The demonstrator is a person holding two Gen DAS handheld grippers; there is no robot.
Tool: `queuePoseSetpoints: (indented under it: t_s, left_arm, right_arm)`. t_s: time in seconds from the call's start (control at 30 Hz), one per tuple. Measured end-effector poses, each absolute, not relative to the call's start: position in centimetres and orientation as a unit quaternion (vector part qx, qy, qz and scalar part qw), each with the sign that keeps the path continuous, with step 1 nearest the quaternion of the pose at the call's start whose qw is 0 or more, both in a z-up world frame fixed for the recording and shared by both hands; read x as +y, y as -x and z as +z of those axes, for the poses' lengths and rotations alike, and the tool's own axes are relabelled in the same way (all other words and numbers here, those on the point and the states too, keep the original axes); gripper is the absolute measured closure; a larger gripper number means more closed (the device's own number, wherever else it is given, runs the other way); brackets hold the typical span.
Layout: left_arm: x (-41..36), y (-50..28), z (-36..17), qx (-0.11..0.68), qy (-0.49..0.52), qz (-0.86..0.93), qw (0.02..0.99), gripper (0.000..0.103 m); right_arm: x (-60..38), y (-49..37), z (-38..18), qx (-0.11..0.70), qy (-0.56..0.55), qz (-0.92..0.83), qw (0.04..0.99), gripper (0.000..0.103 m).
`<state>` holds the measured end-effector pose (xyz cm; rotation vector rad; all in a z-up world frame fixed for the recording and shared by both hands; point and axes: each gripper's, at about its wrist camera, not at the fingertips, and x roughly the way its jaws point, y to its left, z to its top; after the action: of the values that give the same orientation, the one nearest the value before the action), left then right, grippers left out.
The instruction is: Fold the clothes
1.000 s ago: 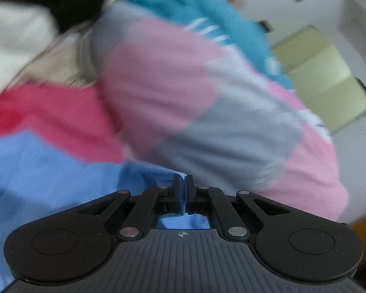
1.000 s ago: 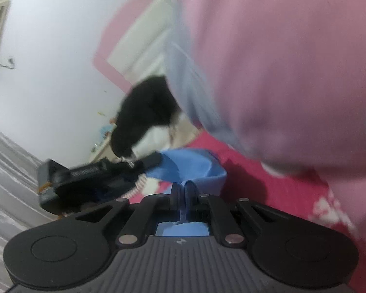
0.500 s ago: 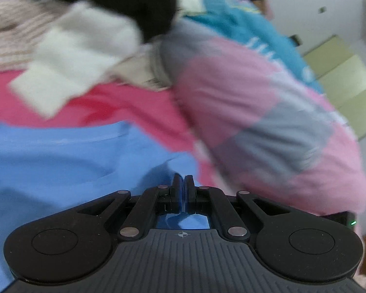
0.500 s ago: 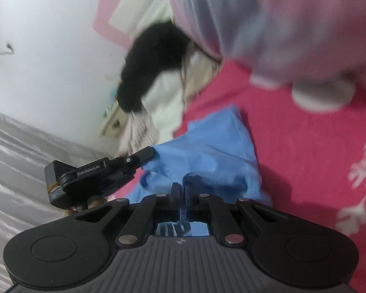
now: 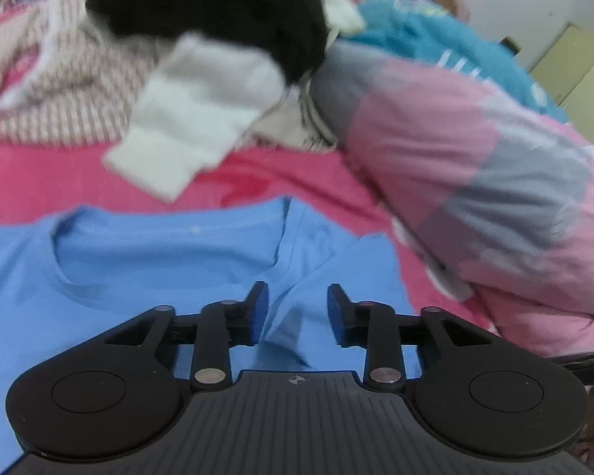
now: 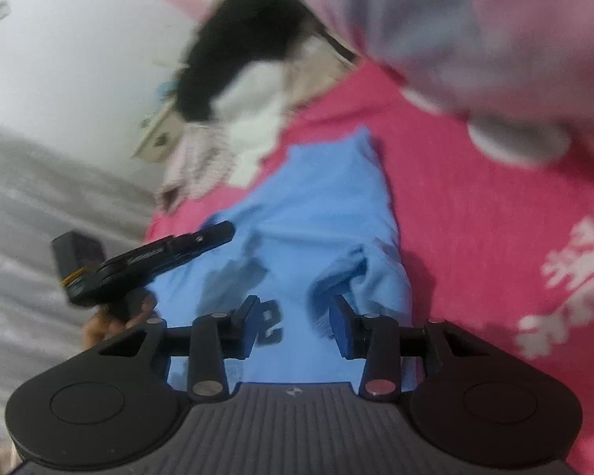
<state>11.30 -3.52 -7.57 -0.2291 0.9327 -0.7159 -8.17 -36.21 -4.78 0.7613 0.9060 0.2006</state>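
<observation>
Lying flat on pink sheet [image 5: 39, 174]: blue tee [image 5: 158, 261], neckline up-frame in left wrist view, a raised fold running between the left gripper [image 5: 296, 308] pads. Opening jaws on left gripper, pads apart, fabric fold between them but not pinched; released. Same on right gripper [image 6: 297, 318]: jaws opening, gap clear, blue tee [image 6: 320, 213] beneath and between the pads, a rumpled ridge just by the right-hand pad, no clamp seen. Dark print on tee near the left-hand pad in right wrist view, blurred, unreadable. Seen from right wrist view: left gripper [image 6: 214, 237] low over the tee's left edge, held by a hand [image 6: 111, 316], partly hidden. Beyond the tee: white knit [image 5: 202, 111] spilling onto sheet, black garment [image 5: 217, 8] on top of it, striped cloth [image 5: 71, 95] to the left, all in one heap. At right: pink-and-grey quilt [image 5: 475, 166] bunched up, close to the tee's right edge, contact unclear. Behind quilt: teal cloth [image 5: 427, 35], detail blurred. White pattern on sheet [image 6: 574, 269] at right in right wrist view. Grey curtain [image 6: 27, 206] and white wall [image 6: 79, 47] on the left. Motion blur in both views.
</observation>
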Motion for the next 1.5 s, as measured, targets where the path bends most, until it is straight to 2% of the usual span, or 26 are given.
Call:
queuePoseSetpoints:
  t_s: [0.13,0.3,0.47,0.57,0.63,0.83,0.9,1.0,1.23,1.5]
  left_arm:
    - [-2.0,-8.8,-4.3,0.408,0.099,-0.337,0.843,0.063]
    - [-0.6,-4.9,-0.8,0.389,0.092,-0.350,0.847,0.059]
    - [-1.6,2.0,0.5,0.417,0.040,-0.411,0.809,0.058]
    - [-3.4,7.8,-1.0,0.445,-0.012,-0.466,0.765,0.058]
    - [-5.1,11.7,-2.6,0.457,-0.056,-0.492,0.739,0.058]
    - [-8.1,20.6,-7.0,0.471,-0.142,-0.557,0.669,0.058]
    - [-8.6,22.2,-8.2,0.469,-0.169,-0.566,0.657,0.058]
    - [-9.1,23.4,-9.4,0.457,-0.196,-0.566,0.658,0.058]
    - [-10.3,23.7,-11.0,0.472,-0.202,-0.576,0.636,0.059]
    - [-11.3,24.3,-12.0,0.490,-0.208,-0.585,0.612,0.059]
  right_arm:
    - [-36.3,13.0,0.2,0.404,-0.307,0.139,0.851,0.061]
    - [-36.1,19.4,4.1,0.391,-0.302,0.188,0.849,0.061]
    - [-34.5,23.2,1.1,0.490,-0.280,0.141,0.814,0.060]
    - [-33.9,24.4,-2.9,0.535,-0.269,0.098,0.795,0.060]
    - [-33.8,24.7,-5.3,0.553,-0.267,0.071,0.786,0.065]
    - [-33.3,24.7,-9.4,0.576,-0.239,0.044,0.780,0.070]
    - [-32.8,24.8,-10.4,0.587,-0.232,0.052,0.774,0.077]
    - [-32.0,25.1,-10.5,0.589,-0.201,0.050,0.781,0.099]
    - [-32.4,27.9,-7.6,0.614,-0.202,0.035,0.762,0.099]
    - [-31.7,29.3,-7.8,0.640,-0.196,0.009,0.743,0.099]
